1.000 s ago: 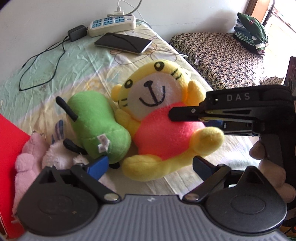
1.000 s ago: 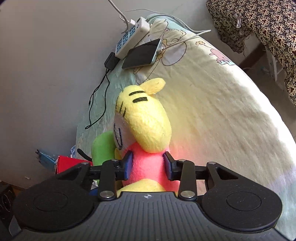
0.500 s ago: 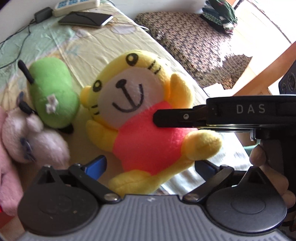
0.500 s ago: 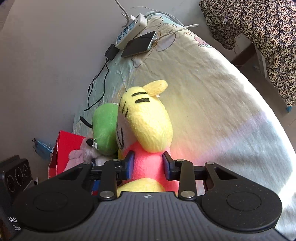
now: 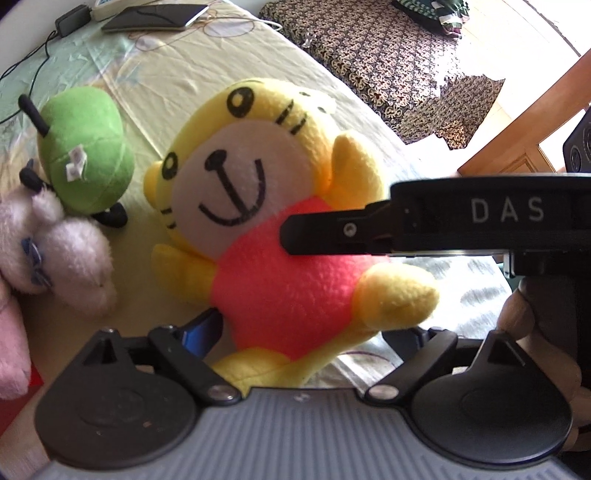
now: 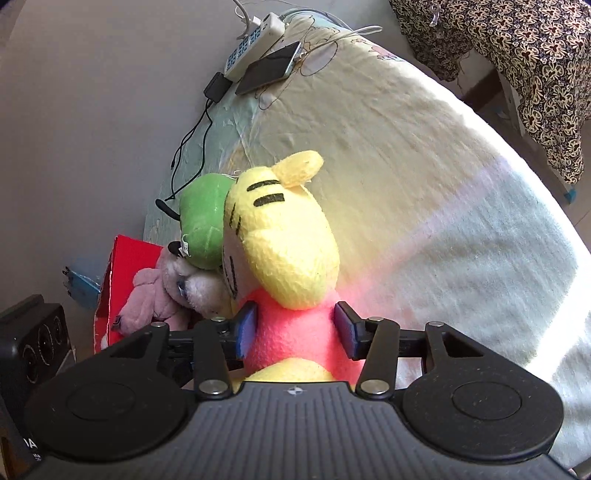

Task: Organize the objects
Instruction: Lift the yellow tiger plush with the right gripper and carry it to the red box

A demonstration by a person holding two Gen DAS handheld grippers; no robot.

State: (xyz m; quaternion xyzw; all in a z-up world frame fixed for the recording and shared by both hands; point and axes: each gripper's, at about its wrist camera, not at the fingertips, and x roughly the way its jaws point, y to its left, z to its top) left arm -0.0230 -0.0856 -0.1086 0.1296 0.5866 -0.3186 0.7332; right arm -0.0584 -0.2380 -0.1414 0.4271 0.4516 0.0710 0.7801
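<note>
Yellow tiger plush (image 6: 284, 240) in a pink shirt is held off the bedsheet (image 6: 424, 177), its torso clamped between both pads of the right gripper (image 6: 295, 326). Left gripper (image 5: 303, 334) sits below the toy's legs, jaws spread wide, gripping nothing. Green plush (image 5: 86, 147) and white plush (image 5: 62, 254) lie just beside it on the sheet. Phone (image 6: 269, 68) and power strip (image 6: 255, 38) lie well apart at the far edge.

Daylight is coming in from the far right, blowing out the floor (image 5: 491, 33) w/ glare. The bedsheet (image 6: 424, 192) is catching bright sun, w/ a pink tint reflecting near the yellow plush toy (image 6: 284, 254). Fisheye is bending edges & darkening corners in both views. The near-left pale plush (image 5: 62, 251) is looking soft, slightly blurred.
</note>
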